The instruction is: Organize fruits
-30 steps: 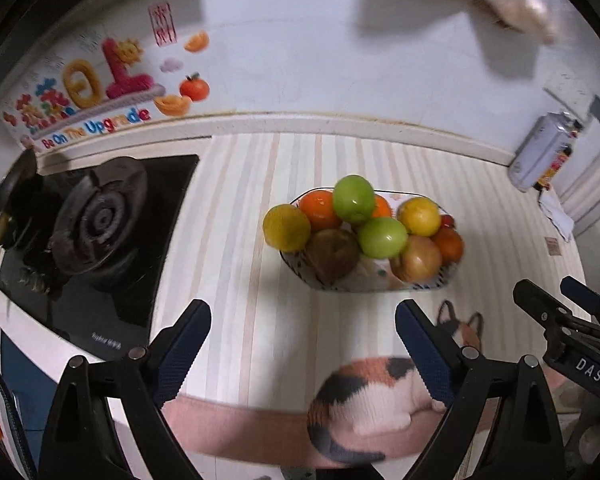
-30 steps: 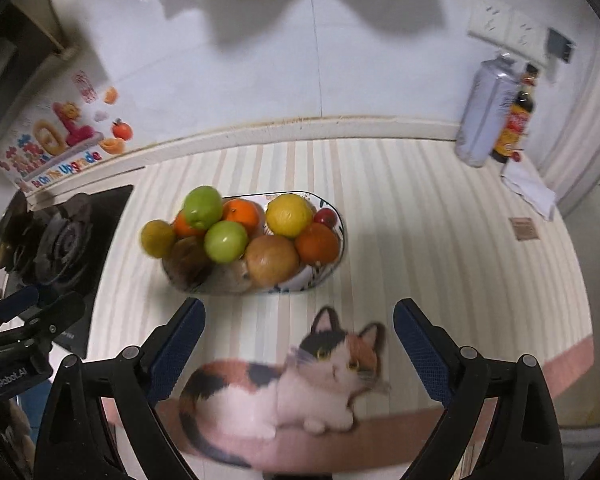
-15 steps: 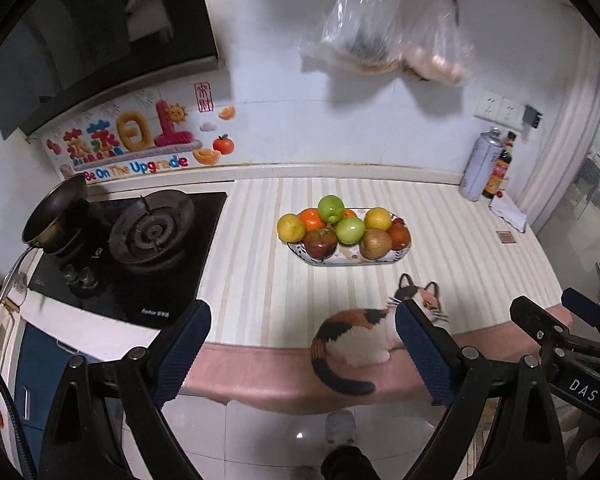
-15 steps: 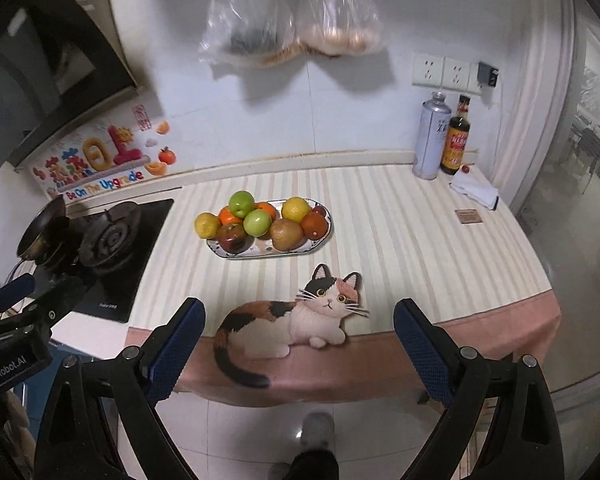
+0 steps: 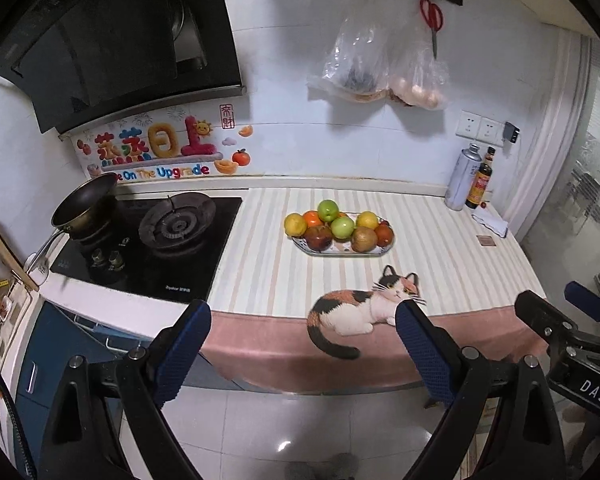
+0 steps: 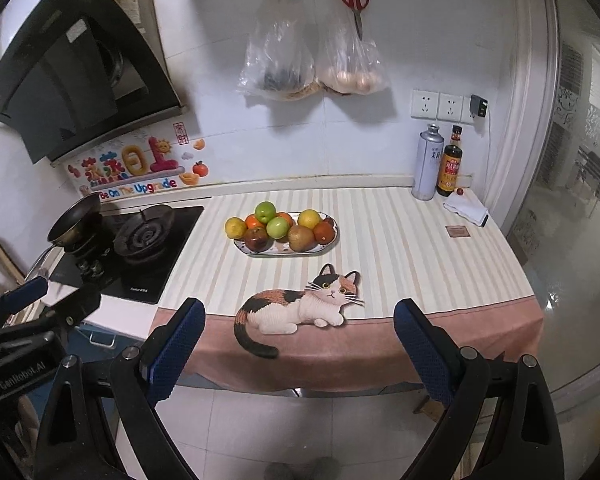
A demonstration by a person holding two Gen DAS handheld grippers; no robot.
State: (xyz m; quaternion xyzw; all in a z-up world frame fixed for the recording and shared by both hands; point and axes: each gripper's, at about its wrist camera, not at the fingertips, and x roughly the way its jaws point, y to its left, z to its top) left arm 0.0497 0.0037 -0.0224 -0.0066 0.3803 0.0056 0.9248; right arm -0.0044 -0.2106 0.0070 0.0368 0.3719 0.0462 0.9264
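On the striped kitchen counter point(image 6: 400, 240), fruits point(image 6: 278, 228) sit heaped on an oval plate point(image 6: 284, 253) while the left gripper point(image 5: 302, 340) and right gripper point(image 6: 300, 338), both spread wide and empty, hang well back, and should probably approach slowly toward a top fruit.

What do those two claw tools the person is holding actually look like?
Each is a black plastic frame with bolts, ending in two fingers with textured blue pads. The left gripper carries white "GenRobot.AI" lettering; the right gripper carries "DAS". No sleeves show.
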